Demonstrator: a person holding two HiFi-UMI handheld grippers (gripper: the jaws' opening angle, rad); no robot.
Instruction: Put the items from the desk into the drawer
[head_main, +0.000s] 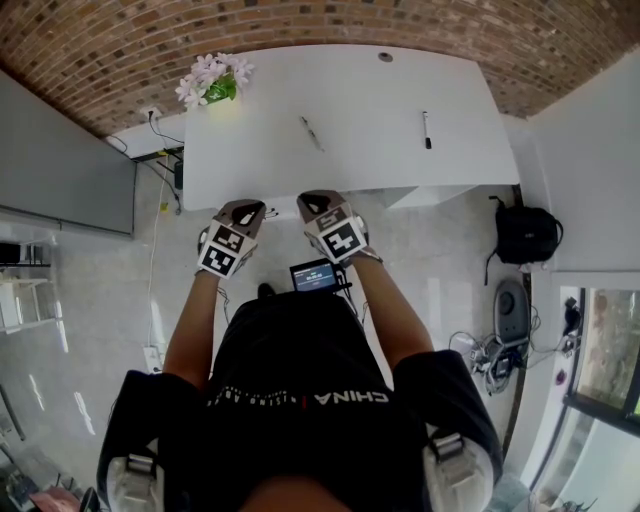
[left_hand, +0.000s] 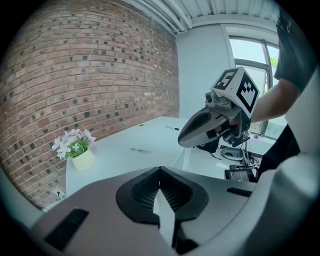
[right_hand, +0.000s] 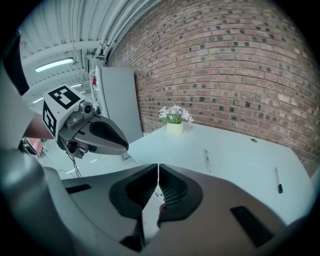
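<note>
Hovering both grippers short of the white desk (head_main: 360, 90), side by side over the floor at its near edge. I've got nothing in hand on either side. The left gripper (head_main: 244, 210) has its jaws pressed together with no gap and nothing between them. The right gripper (head_main: 320, 204) is the same, pads meeting on bare air.

So I'd call this the very start, the approach before any pick. Two items are waiting on the desktop. A slim grey pen (head_main: 312, 133) lies near the middle, slanted, and is the closer one to my right gripper. A black marker (head_main: 426, 130) lies well off to the right, pointing roughly away from me. The flower pot (head_main: 215, 88) sits at the far left corner, well apart from both.

The drawer I can't pick out for certain. A white block (head_main: 430, 195) under the desk's front right edge may be it, and I see no drawer standing open.

Next, I reckon, the right jaws must part and reach forward over the pen. It lies flat and thin, so the pads have to come down low, straddle it across its width and close squarely.
</note>
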